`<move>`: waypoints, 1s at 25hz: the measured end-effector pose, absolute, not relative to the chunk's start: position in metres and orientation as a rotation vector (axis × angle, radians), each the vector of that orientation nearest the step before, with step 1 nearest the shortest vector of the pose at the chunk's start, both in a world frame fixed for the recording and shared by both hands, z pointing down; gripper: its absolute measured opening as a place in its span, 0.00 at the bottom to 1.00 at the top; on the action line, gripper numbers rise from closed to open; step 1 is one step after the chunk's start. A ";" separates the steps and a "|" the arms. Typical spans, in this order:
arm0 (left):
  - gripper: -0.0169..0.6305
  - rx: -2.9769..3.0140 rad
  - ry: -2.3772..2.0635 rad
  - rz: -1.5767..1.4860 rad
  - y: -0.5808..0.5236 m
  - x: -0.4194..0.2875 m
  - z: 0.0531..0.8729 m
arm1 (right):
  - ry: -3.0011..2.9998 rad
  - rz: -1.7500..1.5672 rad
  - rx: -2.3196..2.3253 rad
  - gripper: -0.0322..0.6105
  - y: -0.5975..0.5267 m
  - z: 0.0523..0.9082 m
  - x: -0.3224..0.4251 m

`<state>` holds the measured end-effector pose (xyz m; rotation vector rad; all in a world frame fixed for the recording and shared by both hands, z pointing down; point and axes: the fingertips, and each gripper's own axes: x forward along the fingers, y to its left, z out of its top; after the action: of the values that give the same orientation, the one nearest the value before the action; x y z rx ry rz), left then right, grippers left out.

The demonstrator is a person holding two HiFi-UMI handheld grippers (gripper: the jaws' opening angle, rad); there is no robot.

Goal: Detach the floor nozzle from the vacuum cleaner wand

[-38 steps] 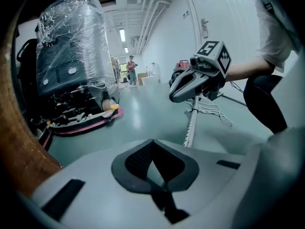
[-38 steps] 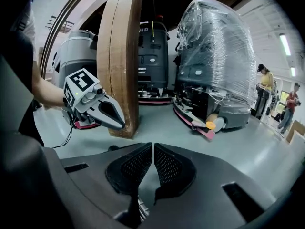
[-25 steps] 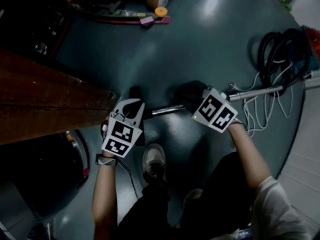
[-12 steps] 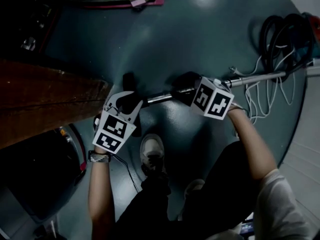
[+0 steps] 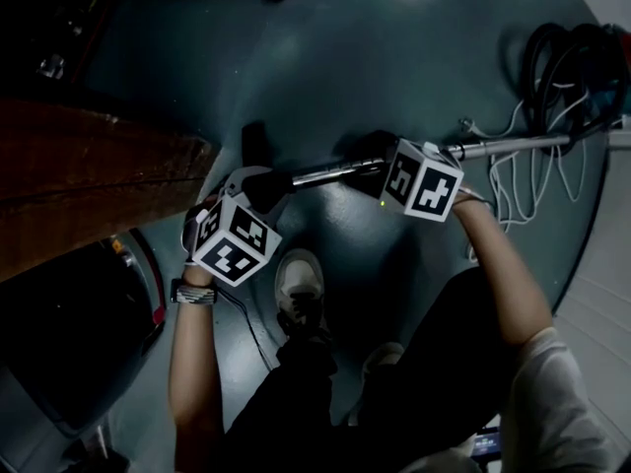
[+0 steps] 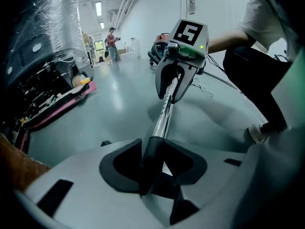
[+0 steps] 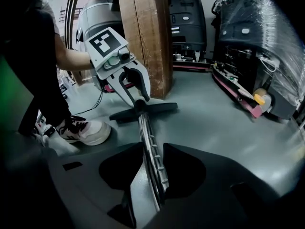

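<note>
The chrome wand (image 5: 325, 173) lies low over the floor, running from the black floor nozzle (image 5: 254, 144) rightward to the hose. My left gripper (image 5: 258, 193) straddles the wand's black neck by the nozzle. Its jaws are opening, with the neck (image 6: 151, 159) between them and a gap showing on one side. My right gripper (image 5: 373, 161) sits further along the wand, jaws also opening, with the ribbed chrome tube (image 7: 148, 147) between them and gaps either side. The right gripper view looks down the wand to the nozzle (image 7: 143, 109) and the left gripper (image 7: 131, 87).
A wooden beam (image 5: 89, 185) stands close on the left. A black hose coil (image 5: 562, 67) and white cable (image 5: 513, 195) lie at the right. The person's shoe (image 5: 301, 294) is just below the wand. Dark machines (image 7: 186, 18) stand behind the nozzle.
Both grippers have sunk toward the floor together with the wand. The left gripper's marker cube has turned, and the right gripper has tipped further down.
</note>
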<state>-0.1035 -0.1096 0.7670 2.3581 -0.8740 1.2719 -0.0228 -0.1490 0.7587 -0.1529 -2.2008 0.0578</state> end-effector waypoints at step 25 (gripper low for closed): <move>0.33 2.278 -0.649 1.484 -0.102 -0.103 0.811 | -1.976 -0.096 -0.260 0.33 -0.144 0.813 -0.008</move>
<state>-0.1026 -0.1021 0.8109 2.2784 -0.6486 1.4841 -0.0079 -0.1440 0.8128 -0.2603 -1.9757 -0.0965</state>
